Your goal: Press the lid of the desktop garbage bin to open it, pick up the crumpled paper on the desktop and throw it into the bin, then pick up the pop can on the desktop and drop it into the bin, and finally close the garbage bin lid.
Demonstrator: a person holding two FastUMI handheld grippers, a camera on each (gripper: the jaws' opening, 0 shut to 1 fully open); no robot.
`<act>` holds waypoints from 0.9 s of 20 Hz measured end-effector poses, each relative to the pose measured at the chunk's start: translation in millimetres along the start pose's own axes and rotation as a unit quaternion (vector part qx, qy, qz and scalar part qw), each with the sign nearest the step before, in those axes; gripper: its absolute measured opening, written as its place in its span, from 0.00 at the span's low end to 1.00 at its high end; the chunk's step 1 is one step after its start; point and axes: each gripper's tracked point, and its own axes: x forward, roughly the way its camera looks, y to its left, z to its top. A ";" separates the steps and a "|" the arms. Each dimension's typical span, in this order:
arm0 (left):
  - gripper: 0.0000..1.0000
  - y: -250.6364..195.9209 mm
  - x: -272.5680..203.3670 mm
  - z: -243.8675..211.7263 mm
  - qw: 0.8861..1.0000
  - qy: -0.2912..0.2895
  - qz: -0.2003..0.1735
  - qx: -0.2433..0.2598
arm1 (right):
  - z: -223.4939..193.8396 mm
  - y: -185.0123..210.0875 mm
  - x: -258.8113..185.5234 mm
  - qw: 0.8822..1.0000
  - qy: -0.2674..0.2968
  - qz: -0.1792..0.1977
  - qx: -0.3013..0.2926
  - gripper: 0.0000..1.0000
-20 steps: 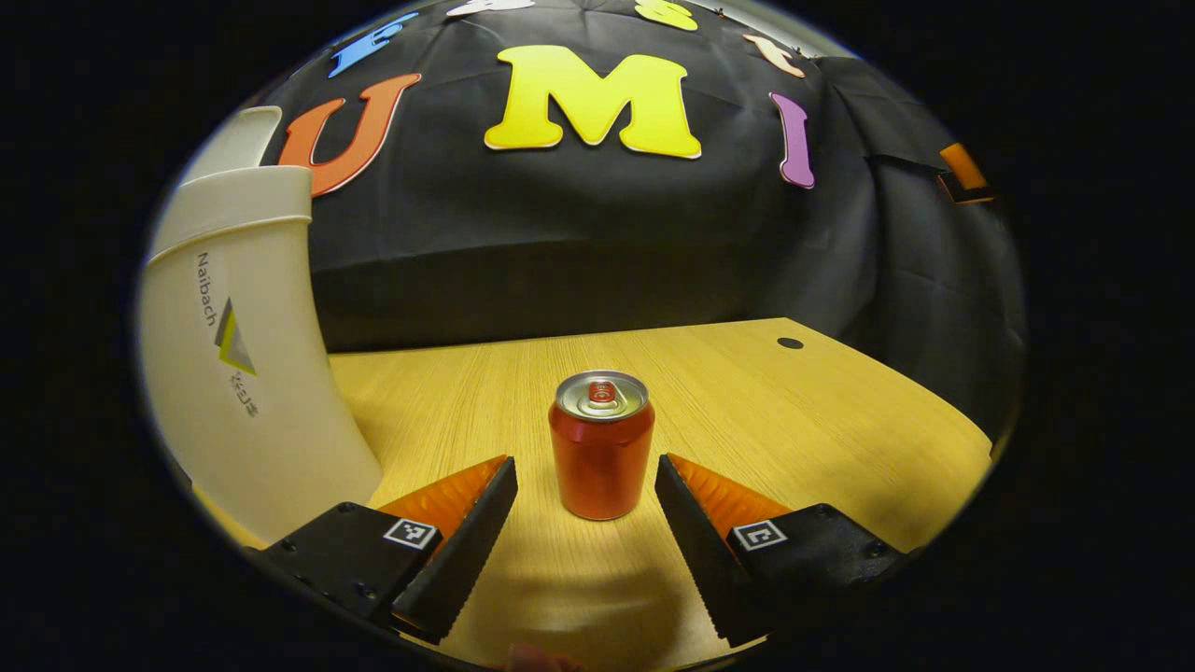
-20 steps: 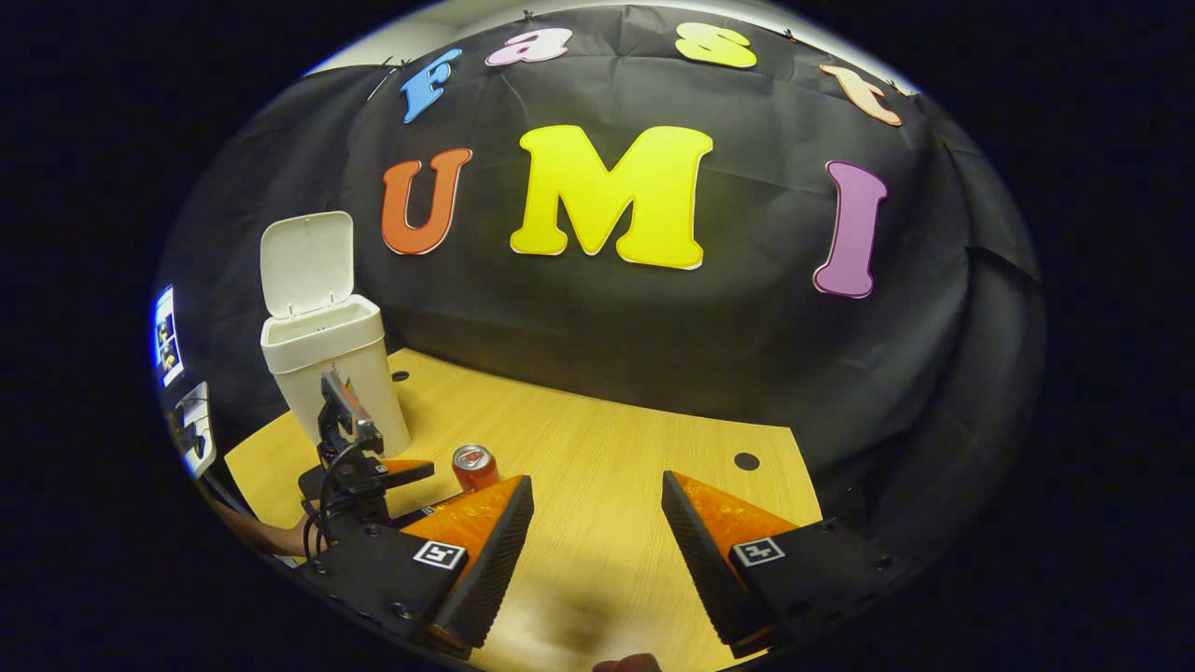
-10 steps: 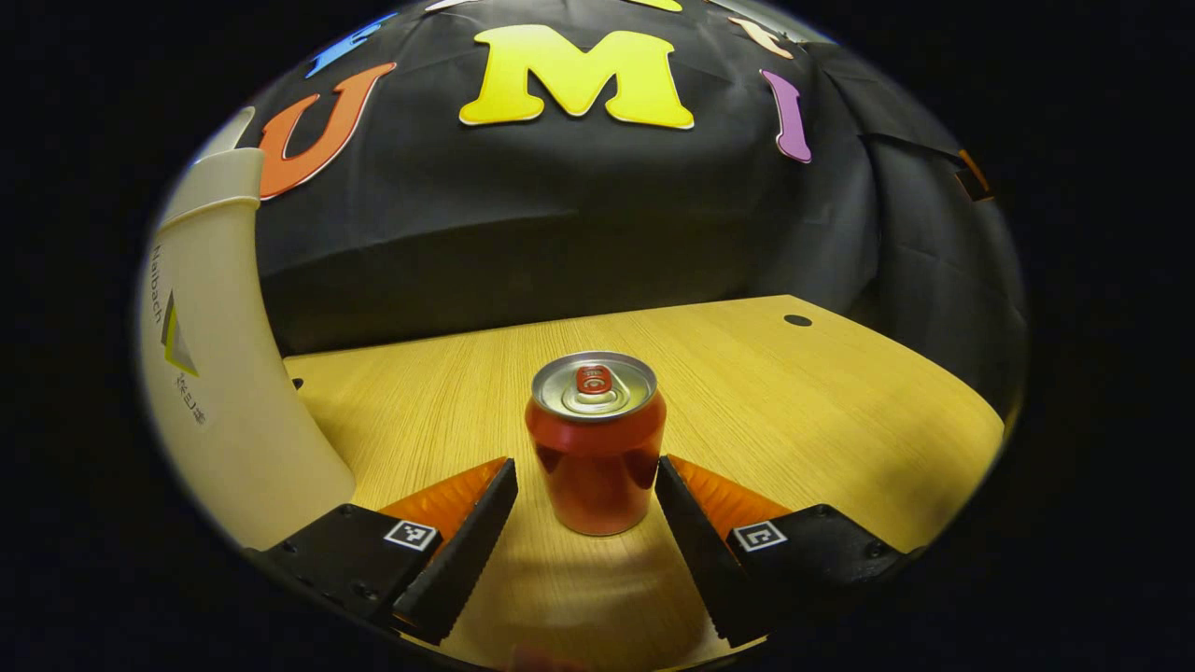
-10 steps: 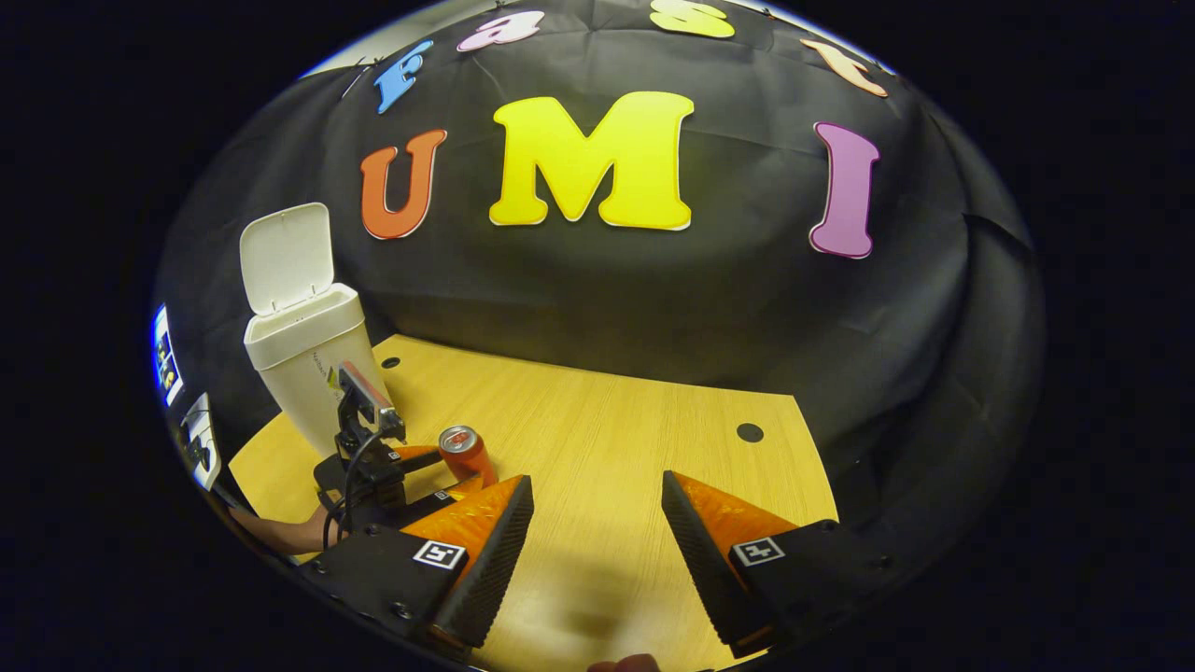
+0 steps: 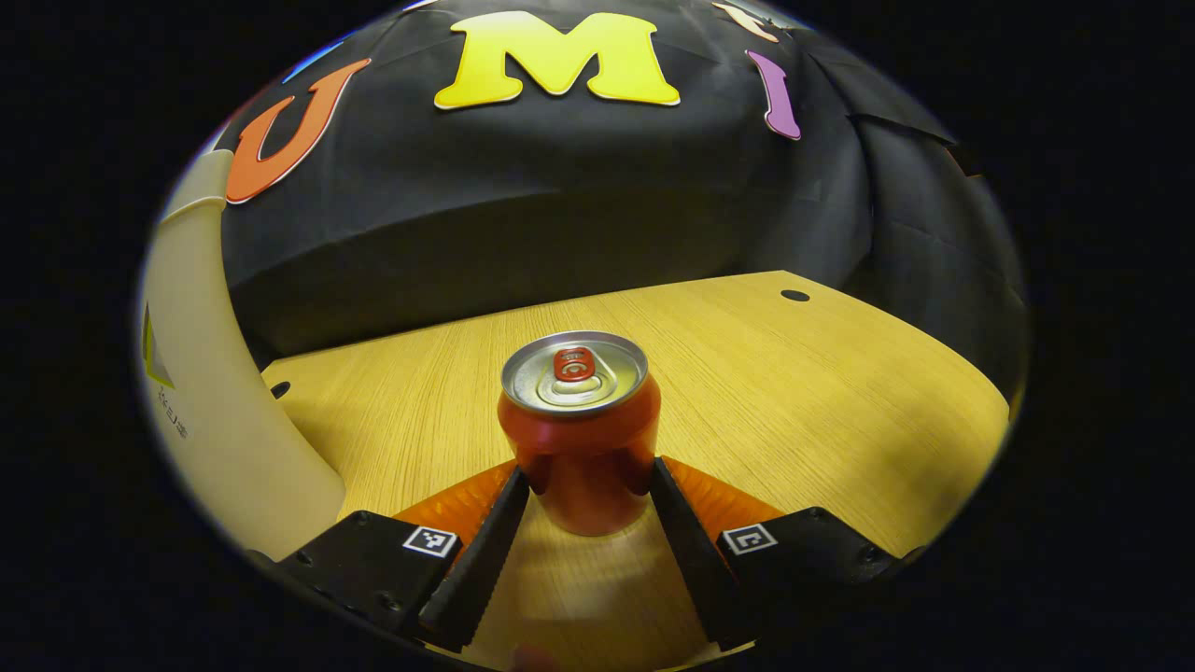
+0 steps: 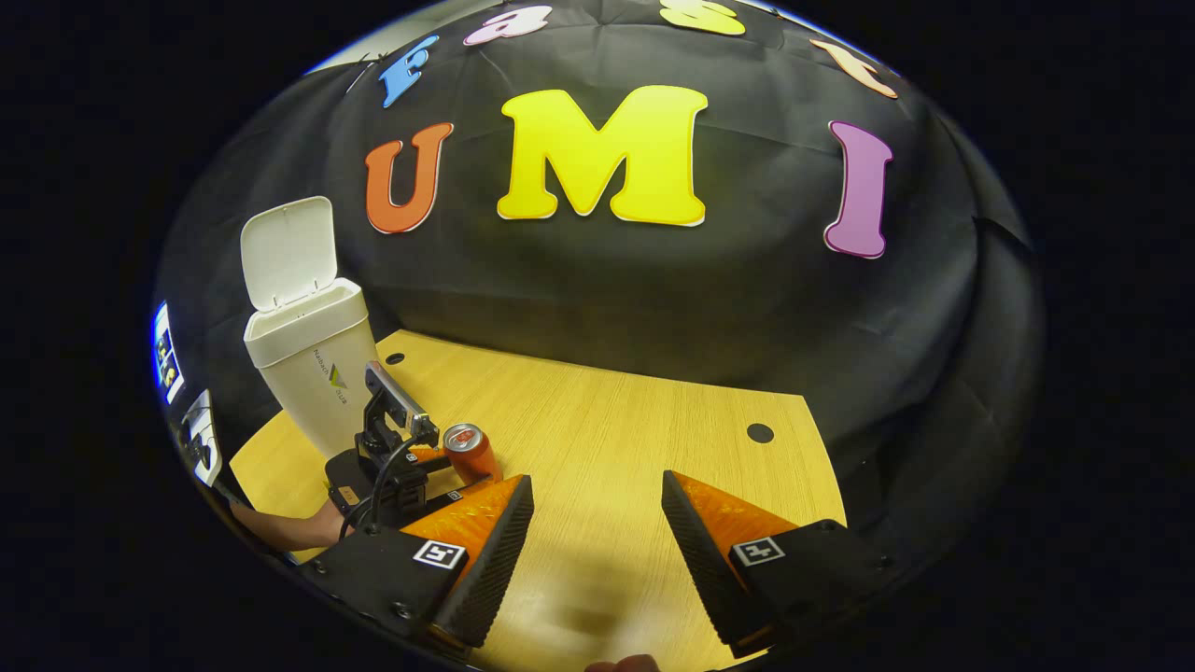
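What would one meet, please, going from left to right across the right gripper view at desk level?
The open bin, then the left gripper, then the pop can, then the small dark hole in the desk.

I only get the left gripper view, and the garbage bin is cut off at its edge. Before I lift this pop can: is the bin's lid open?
Observer: Yes. In the right gripper view the lid stands upright, swung back above the white garbage bin.
Operator: And where's the other gripper?
Observer: The right hand-held gripper is open and holds nothing. It hovers over the wooden desktop, off to the side of the pop can.
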 end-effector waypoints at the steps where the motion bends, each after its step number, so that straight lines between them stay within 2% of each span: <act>1: 0.87 1.0 -3.0 3.2 1.000 -0.004 0.000 -0.003 | 1.6 2.8 -0.5 1.000 -0.002 0.000 -0.001 0.87; 6: 0.86 17.6 -37.5 52.2 0.998 -0.054 0.013 -0.002 | 11.7 18.4 -6.8 1.000 -0.022 0.005 0.003 0.87; 10: 0.86 43.7 -89.5 124.1 0.992 -0.114 0.041 -0.022 | 25.8 35.9 -17.7 0.998 -0.050 0.014 0.020 0.88; 14: 0.85 86.1 -146.5 195.9 0.981 -0.168 0.096 -0.011 | 30.7 53.4 -24.0 0.997 -0.067 0.027 0.039 0.88; 18: 0.85 142.5 -188.0 229.3 0.969 -0.195 0.147 -0.033 | 36.9 71.3 -26.7 0.995 -0.080 0.044 0.042 0.88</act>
